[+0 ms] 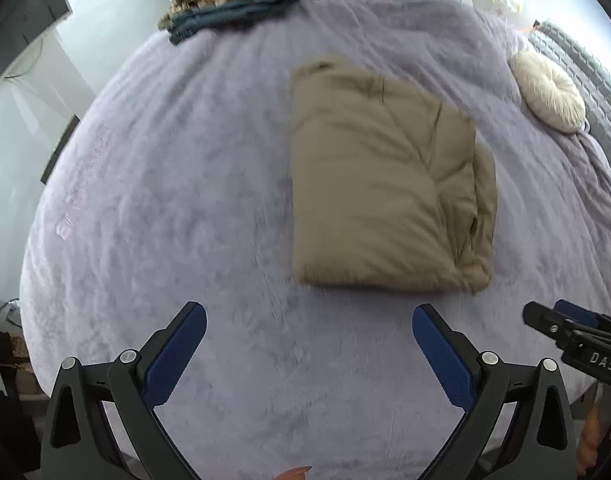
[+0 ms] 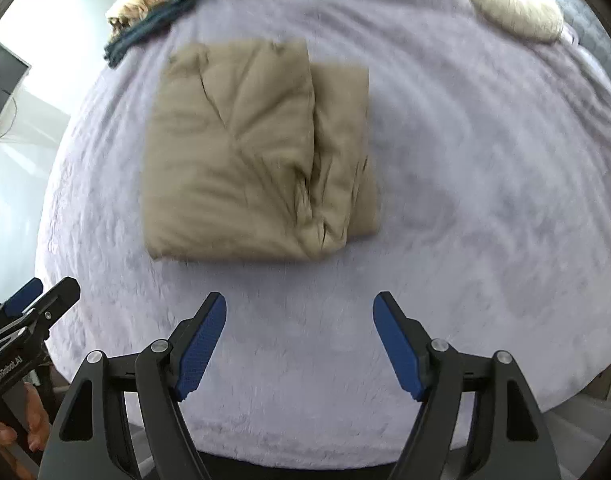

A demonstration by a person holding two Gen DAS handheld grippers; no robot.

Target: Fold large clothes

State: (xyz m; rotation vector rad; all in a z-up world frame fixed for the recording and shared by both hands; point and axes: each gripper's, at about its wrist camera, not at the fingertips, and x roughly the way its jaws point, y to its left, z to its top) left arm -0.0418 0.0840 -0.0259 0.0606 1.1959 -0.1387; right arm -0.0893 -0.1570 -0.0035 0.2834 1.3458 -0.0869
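A tan padded garment lies folded into a thick rectangle on the lavender bedspread. In the right wrist view the same tan garment sits ahead and left of centre, with a narrower layer showing along its right side. My left gripper hangs open above bare bedspread, short of the garment's near edge. Above the bedspread, my right gripper is open too, nothing between its blue pads. Each gripper shows at the edge of the other's view: the right gripper and the left gripper.
A stack of folded clothes, furry tan over dark teal, rests at the bed's far left edge. A round cream cushion lies at the far right by a grey quilted headboard. A hand holds the left tool.
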